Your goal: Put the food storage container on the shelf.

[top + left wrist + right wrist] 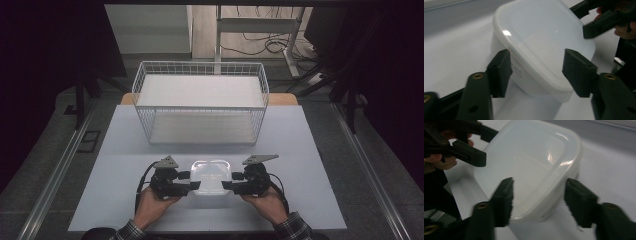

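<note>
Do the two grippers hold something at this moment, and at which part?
It cannot be told for certain. The left gripper and right gripper each straddle one end of the lidded plastic container, but their fingers do not clearly press on it.

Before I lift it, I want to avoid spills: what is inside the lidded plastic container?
The translucent container has its lid on; nothing shows through its milky walls, so its contents cannot be told.
</note>
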